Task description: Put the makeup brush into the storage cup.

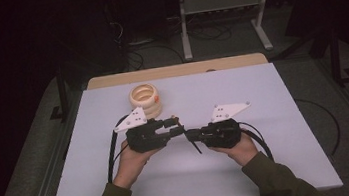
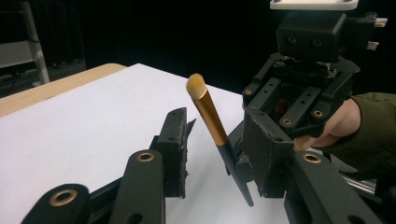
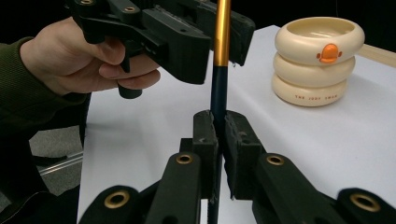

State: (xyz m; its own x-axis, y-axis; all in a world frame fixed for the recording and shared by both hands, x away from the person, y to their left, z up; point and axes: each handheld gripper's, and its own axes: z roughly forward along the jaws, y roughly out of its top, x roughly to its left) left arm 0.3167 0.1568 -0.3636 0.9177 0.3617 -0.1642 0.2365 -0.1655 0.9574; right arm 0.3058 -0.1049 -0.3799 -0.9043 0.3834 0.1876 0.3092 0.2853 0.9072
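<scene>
The white-topped bench [image 1: 252, 169] carries one landmark: a cream stacked-ring holder [image 3: 320, 60], three rings high, standing at the far side. Nearer the person than that holder, the two tools meet nose to nose above the bench. The right gripper [image 3: 219, 128] has its fingers clenched on the dark handle of a makeup brush [image 3: 219, 70], holding it upright, probably so the other tool can take it. The left gripper [image 2: 212, 144] has its fingers released, set wide either side of the brush's gold ferrule, not touching it. The brush is off the bench, tuft end away from the right fingers. The holder bears an orange emblem and small lettering on its bottom ring, too small to read surely
</scene>
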